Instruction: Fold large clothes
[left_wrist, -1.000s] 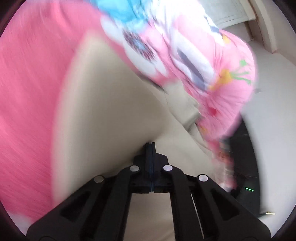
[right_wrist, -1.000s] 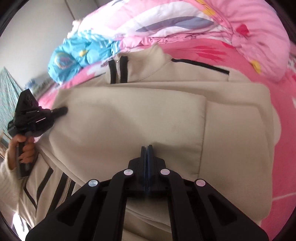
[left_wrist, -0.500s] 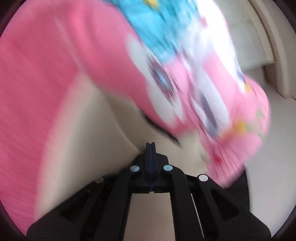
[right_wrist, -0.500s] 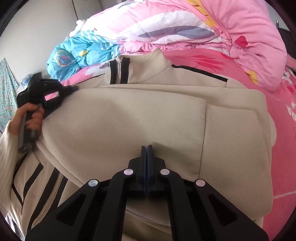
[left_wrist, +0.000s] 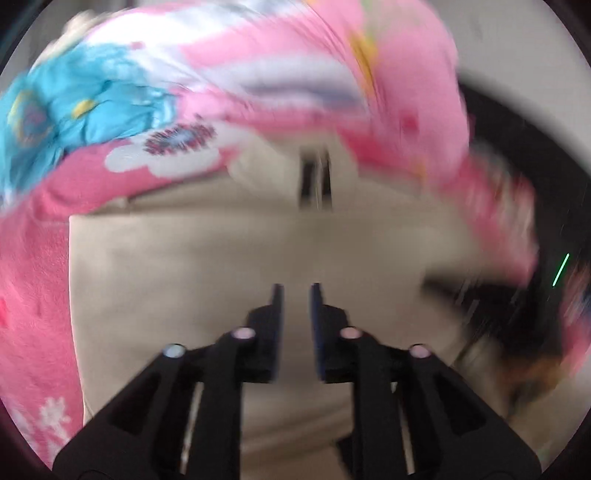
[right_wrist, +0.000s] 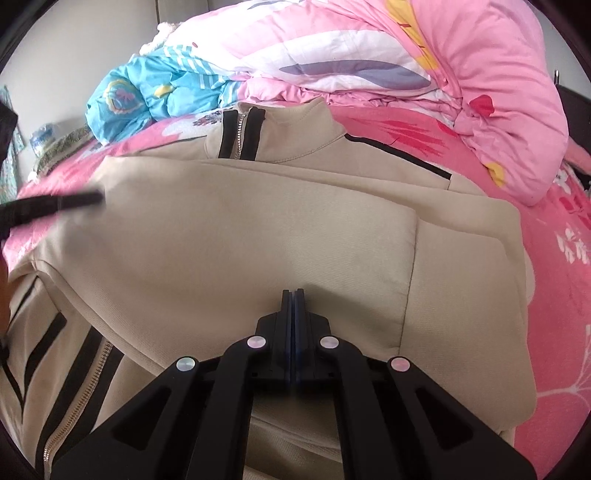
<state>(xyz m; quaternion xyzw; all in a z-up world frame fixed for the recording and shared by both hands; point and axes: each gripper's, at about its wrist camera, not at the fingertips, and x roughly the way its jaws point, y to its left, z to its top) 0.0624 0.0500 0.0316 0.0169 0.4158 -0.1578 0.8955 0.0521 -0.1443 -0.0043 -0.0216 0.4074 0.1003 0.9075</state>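
A beige zip jacket (right_wrist: 240, 240) with black stripes lies on the bed, collar (right_wrist: 273, 136) at the far side and a sleeve folded across its front. My right gripper (right_wrist: 293, 293) is shut, tips down on the folded cloth near the jacket's middle. Whether it pinches fabric does not show. My left gripper (left_wrist: 295, 291) hovers over the jacket (left_wrist: 184, 266), facing the collar (left_wrist: 314, 177). Its jaws are opening with nothing between them. In the right wrist view the left gripper (right_wrist: 74, 201) is a blurred black bar at the jacket's left shoulder.
A pink patterned quilt (right_wrist: 443, 74) is heaped behind the collar, with blue bedding (right_wrist: 155, 96) to its left. The pink bed sheet (right_wrist: 554, 277) shows right of the jacket. The right side of the left wrist view holds a dark blurred shape (left_wrist: 517, 314).
The left gripper has swung and rolled from the jacket's left edge to face the collar, and its jaws have parted from shut. The right gripper has stayed put and shut.
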